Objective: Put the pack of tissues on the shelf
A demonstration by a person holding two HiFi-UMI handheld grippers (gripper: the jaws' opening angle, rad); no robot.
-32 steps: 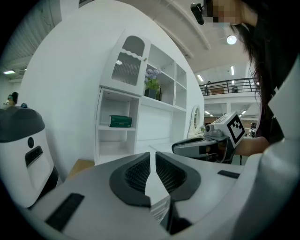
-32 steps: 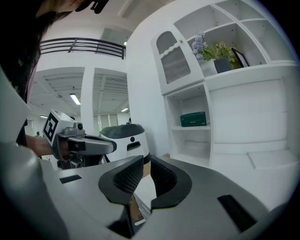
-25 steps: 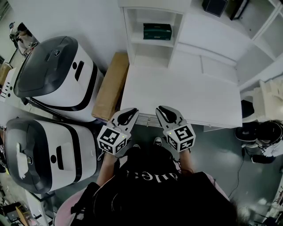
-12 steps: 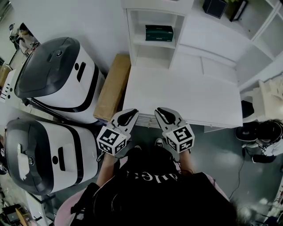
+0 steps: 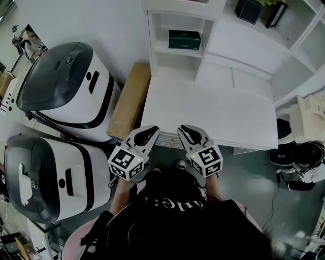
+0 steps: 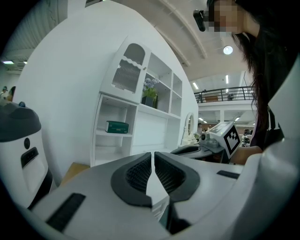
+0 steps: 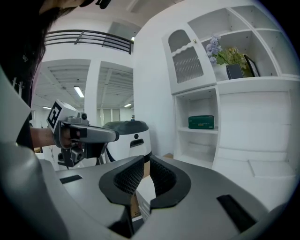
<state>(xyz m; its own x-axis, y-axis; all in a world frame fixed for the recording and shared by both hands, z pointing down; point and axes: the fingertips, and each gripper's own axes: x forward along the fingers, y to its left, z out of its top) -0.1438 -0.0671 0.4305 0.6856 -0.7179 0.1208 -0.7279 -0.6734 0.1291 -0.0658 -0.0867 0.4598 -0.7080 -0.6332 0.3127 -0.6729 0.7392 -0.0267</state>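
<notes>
The pack of tissues is a dark green box that lies on the middle board of the white shelf unit at the back of the white table. It also shows in the left gripper view, tissues, and in the right gripper view, tissues. My left gripper and right gripper hover side by side at the table's near edge, far from the shelf. Both are shut, pads together, with nothing between them: left gripper, right gripper.
Two large white and grey machines stand on the floor at the left. A brown cardboard box leans between them and the table. A dark plant pot sits on a higher shelf. White steps stand at the right.
Both grippers keep their place and stay shut. Only the head view has drifted slightly.
</notes>
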